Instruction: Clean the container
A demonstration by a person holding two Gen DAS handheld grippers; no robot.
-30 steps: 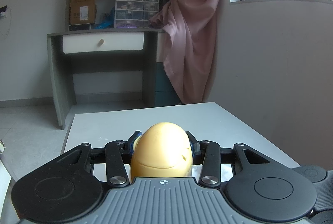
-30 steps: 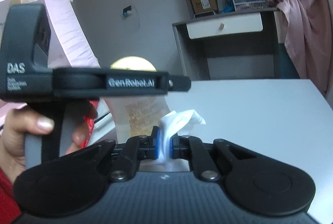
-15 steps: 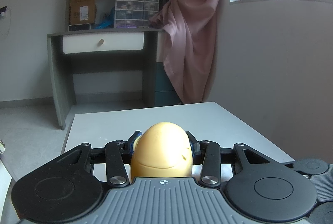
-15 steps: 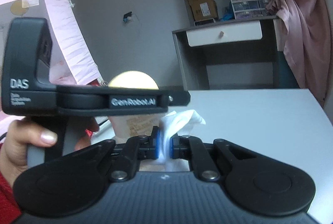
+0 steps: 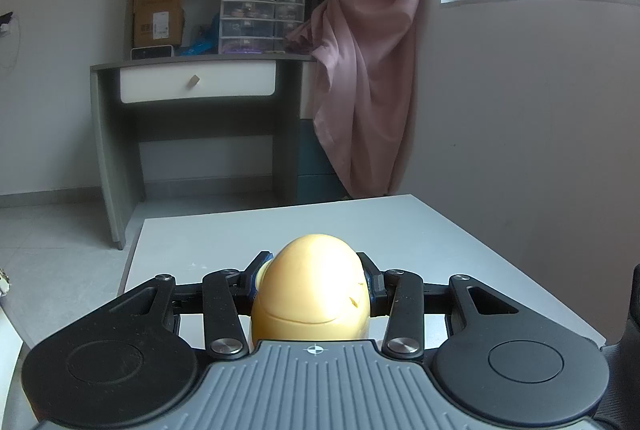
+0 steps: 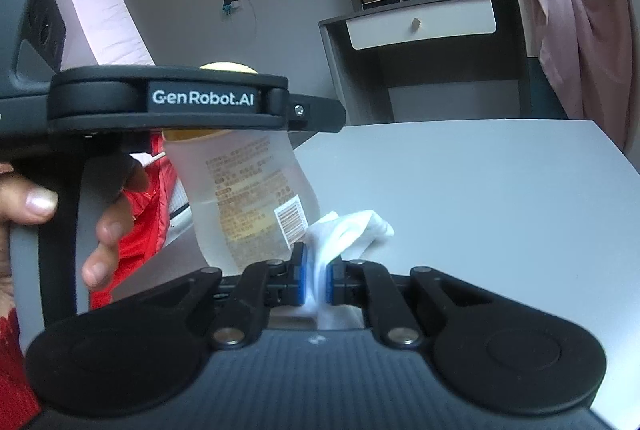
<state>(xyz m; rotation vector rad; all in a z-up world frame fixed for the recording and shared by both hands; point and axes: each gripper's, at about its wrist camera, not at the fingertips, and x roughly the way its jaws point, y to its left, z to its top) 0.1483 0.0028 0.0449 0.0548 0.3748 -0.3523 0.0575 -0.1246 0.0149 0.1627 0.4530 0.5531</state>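
The container is a translucent bottle [image 6: 244, 202] with a printed label and a rounded yellow cap [image 5: 314, 288]. My left gripper [image 5: 314, 280] is shut on the cap end and holds the bottle upright above the table. It shows from the side in the right wrist view [image 6: 304, 112]. My right gripper [image 6: 316, 272] is shut on a crumpled white tissue [image 6: 352, 230], which sits just right of the bottle's lower part, close to or touching it.
A white table [image 6: 480, 190] lies under both grippers, its far edge ahead [image 5: 280, 214]. Beyond stand a grey desk with a white drawer [image 5: 196, 86], shelves, and a pink curtain [image 5: 368, 70]. A grey wall runs along the table's right side [image 5: 520, 150].
The right gripper with the tissue has dropped lower along the bottle, so the bottle's body and label now show. The left gripper and bottle have stayed still.
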